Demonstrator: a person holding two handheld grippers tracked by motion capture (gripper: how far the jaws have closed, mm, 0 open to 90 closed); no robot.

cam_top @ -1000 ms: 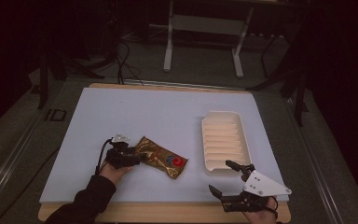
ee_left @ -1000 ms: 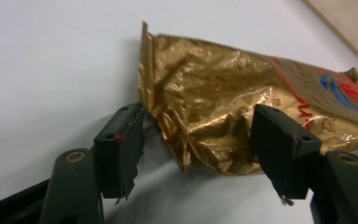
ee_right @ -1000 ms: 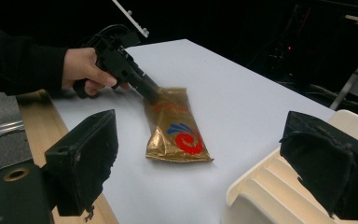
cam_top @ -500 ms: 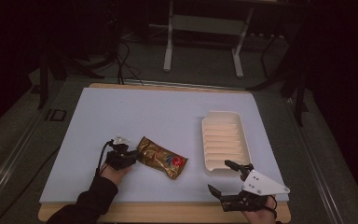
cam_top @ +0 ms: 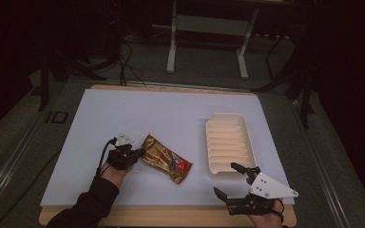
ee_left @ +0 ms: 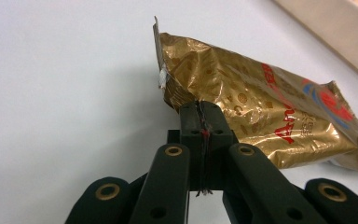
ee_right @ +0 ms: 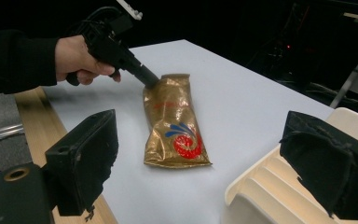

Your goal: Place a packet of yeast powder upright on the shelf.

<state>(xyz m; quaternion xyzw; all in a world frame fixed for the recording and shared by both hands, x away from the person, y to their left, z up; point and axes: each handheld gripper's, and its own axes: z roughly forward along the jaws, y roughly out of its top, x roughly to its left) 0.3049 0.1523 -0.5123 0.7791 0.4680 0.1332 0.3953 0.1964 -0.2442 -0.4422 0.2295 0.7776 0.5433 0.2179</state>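
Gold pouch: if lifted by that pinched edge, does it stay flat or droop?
Likely droops: the pouch is thin, crinkled foil, and the left gripper pinches only its sealed end. Probably light, since it looks nearly flat. Glossy film may slip in the grip.

A pale sheet [cam_top: 123, 114] covered nearly the whole wooden worktop [cam_top: 171, 216], leaving bare wood along the near edge and a thin strip at the far edge. Beyond the far edge a white metal stand [cam_top: 209, 24] stood on the grey floor [cam_top: 14, 147]. Black cables [cam_top: 123, 61] trailed past the far left corner. A marking reading "ID" [cam_top: 56, 117] lay just off the left edge.
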